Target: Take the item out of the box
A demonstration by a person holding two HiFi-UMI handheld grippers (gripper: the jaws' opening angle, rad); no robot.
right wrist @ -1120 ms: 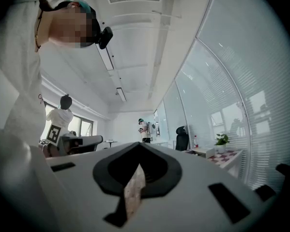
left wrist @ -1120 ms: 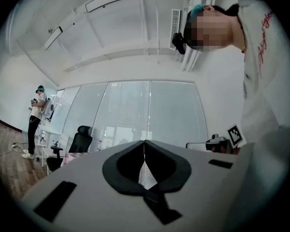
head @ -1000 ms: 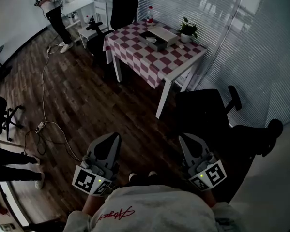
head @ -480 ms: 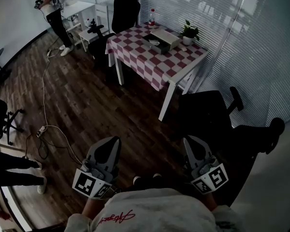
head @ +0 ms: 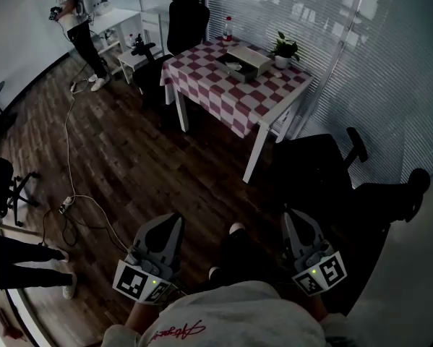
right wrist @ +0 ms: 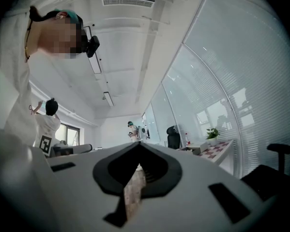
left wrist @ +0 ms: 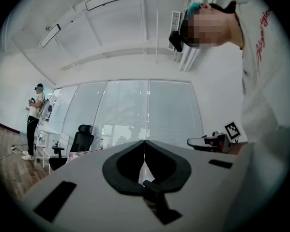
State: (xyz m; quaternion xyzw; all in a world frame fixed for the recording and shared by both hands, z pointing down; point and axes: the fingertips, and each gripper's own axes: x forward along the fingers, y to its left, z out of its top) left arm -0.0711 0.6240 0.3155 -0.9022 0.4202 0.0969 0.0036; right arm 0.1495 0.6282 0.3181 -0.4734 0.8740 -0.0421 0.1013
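Pale and flat, the open cardboard box [head: 243, 58] lies on the far half of the white-legged table with a red-and-white checked cloth [head: 230, 96]. What is inside the box is too small to tell. In the right gripper view the same box [right wrist: 199, 150] shows small, far away at 3 o'clock of the fingers.

At 3 o'clock of the box, just beside it, stands a small green plant in a white pot [head: 283, 51]. At 11 o'clock of the box, near the table's far edge, stands a clear bottle with a red cap [head: 227, 27]. A black high-backed office chair [head: 186, 13] stands at 10 o'clock of the table, and grey window blinds [head: 361, 63] hang behind it.

The left gripper [head: 167, 226] and the right gripper [head: 294, 224] are low at 6 o'clock in the head view, well apart from the table, above the dark wooden floor [head: 136, 150]. In each gripper view the fingers are pressed together with nothing between them: left gripper [left wrist: 144, 142], right gripper [right wrist: 139, 144].

A second black office chair [head: 324, 172] is at 1 o'clock of the right gripper. A thin pale cable [head: 66, 139] runs over the floor at 10 o'clock, toward a person in a white shirt [head: 75, 20] at the far left.
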